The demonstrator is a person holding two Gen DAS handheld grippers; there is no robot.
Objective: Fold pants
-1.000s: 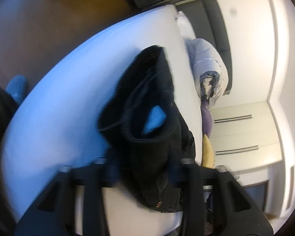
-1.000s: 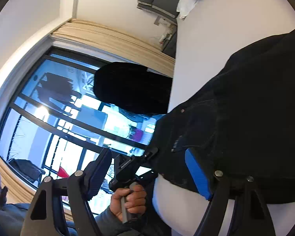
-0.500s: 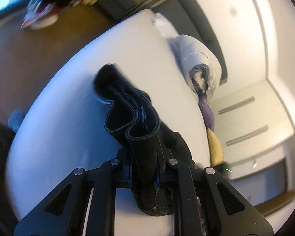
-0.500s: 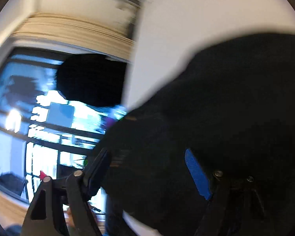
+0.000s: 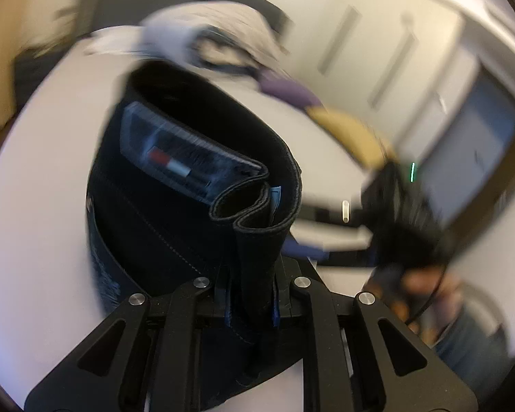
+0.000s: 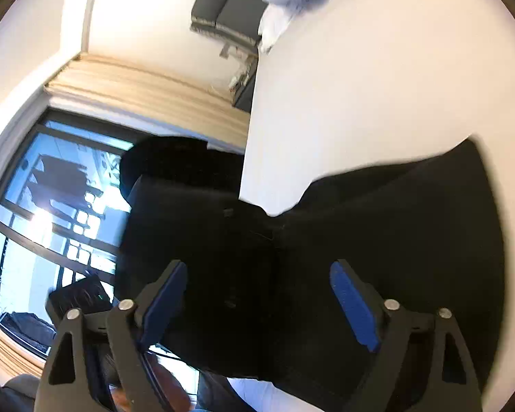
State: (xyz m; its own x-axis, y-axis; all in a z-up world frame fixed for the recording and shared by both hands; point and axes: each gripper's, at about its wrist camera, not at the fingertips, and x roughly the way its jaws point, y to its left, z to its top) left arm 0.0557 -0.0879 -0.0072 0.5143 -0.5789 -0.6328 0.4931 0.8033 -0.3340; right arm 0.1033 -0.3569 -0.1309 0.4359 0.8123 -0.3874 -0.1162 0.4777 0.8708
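**Soft room light, hard backlight, heavy blur**

We see strong motion smear across the left wrist view: the wall and bedding (image 5: 202, 34) streak, while the pants (image 5: 195, 185) near the lens stay fairly sharp. In the right wrist view, daylight blows out through the window (image 6: 51, 226), leaving the pants (image 6: 377, 247) a featureless black. Both fisheye frames bend and darken at the edges.

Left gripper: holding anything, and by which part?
Yes. The left gripper is shut on the black pants, clamping a bunched fold of the waistband edge.
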